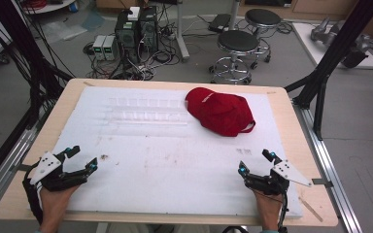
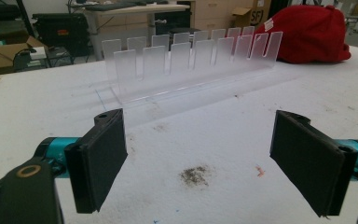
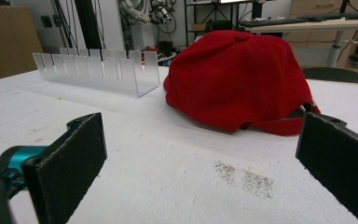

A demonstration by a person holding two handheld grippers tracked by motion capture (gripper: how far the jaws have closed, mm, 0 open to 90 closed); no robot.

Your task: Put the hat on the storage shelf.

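1. Nearest the camera, at the table's near edge, the left tool (image 1: pixel 80 159) and right tool (image 1: pixel 256 162) rest with jaws wide and nothing between them; the left sits by the near-left corner, the right by the near-right corner.
2. The cap (image 1: pixel 219 110) lies on the white pad (image 1: pixel 165 155) toward the far-right part of the table, well apart from both tools and closer to the right one.
3. Handling, as a judgement: the cap should be light and soft, the cloth crown giving way under a pinch, not fragile and not slippery. The stiffer brim or the rear edge by the strap (image 3: pixel 279 125) looks the best place to grip; a pinch on the crown top would likely only bunch cloth.
4. Looks: plain red cloth with a small white mark near its far-left side, crown up and domed, and a strap loop at the back turned toward the near-right.
5. Just beside it, toward the far-left, stands a clear slotted rack (image 2: pixel 191 60), its end close to the cap; whether they touch I cannot tell.
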